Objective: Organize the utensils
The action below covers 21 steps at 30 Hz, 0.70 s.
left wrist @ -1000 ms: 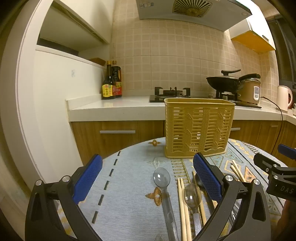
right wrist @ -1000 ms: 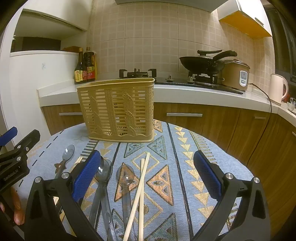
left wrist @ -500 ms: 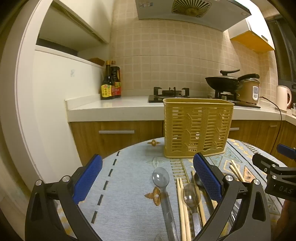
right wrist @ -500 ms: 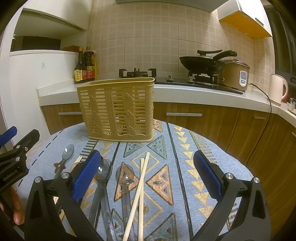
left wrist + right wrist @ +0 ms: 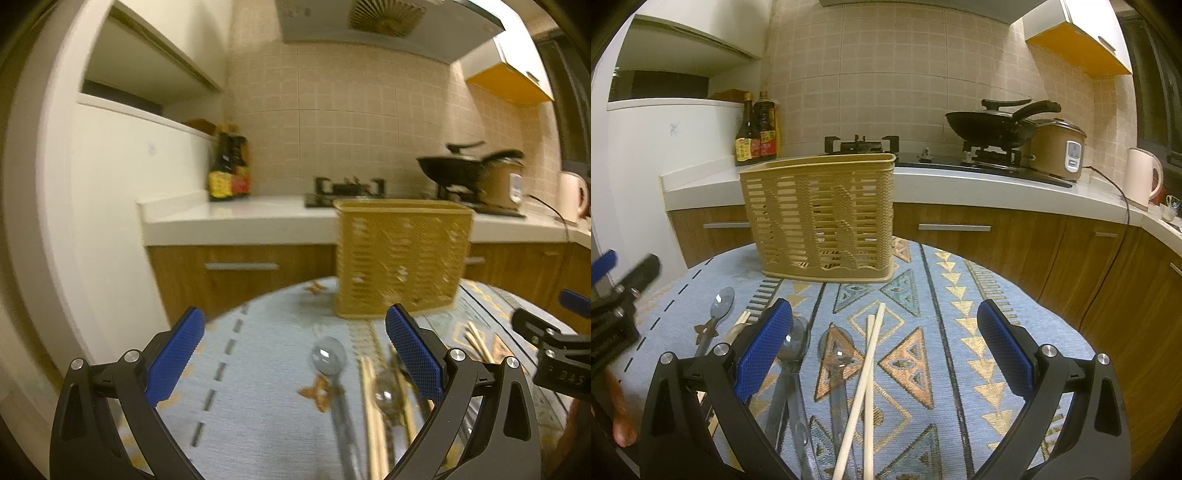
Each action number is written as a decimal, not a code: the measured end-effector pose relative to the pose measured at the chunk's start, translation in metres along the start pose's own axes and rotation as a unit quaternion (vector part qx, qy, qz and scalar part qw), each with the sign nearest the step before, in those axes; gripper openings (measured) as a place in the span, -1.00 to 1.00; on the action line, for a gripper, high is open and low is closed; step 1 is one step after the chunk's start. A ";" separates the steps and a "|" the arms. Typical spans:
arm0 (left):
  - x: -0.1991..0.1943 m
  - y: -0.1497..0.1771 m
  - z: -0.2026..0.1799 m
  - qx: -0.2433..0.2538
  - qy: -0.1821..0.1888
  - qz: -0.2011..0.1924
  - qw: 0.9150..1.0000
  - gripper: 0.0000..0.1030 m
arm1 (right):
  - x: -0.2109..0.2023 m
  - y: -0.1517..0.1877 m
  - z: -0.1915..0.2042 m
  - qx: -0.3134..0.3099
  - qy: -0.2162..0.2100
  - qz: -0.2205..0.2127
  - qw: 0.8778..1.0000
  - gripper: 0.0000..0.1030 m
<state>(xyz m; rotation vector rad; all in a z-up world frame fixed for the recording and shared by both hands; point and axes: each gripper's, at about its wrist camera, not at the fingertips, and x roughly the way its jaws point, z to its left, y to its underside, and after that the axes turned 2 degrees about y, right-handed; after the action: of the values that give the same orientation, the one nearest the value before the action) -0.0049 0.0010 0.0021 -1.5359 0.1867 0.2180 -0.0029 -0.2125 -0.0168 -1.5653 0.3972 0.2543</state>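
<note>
Utensils all on the patterned cloth, none lifted, none seen in the yellow basket at the far edge. Crossed chopsticks lie between right gripper fingers; clear spoons are partly covered by its left pad. A 2nd chopstick pair and another spoon sit just inside left gripper span.

Change vs 0.5 s ago: left view is now smeared, basket shifted right in frame, so left gripper is judged to be moving; right view is unchanged. Nothing is displaced on the cloth. Task is judged barely begun, approach only.

Both grippers are spread wide, nothing held.

Views compared: basket slats and apparently bare interior are shown sharply by right view only; left view is too blurred. Right gripper tip is shown at the edge of left view, well apart from the utensils.
</note>
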 end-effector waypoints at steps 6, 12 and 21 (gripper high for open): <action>0.012 -0.007 0.034 -0.066 0.019 0.038 0.997 0.85 | 0.006 0.000 -0.009 0.004 0.001 0.030 1.000 0.87; 0.034 -0.015 0.051 -0.045 0.087 0.080 0.992 0.79 | 0.011 0.000 -0.007 -0.026 0.014 0.064 0.998 0.84; 0.123 0.005 0.027 -0.068 0.172 0.338 0.923 0.39 | 0.024 -0.017 -0.024 -0.042 -0.030 0.159 0.986 0.54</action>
<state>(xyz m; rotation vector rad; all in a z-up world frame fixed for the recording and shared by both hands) 0.1121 0.0314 -0.0335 -1.5916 1.0058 0.5128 0.0243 -0.2384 -0.0099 -1.5684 0.5967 0.5688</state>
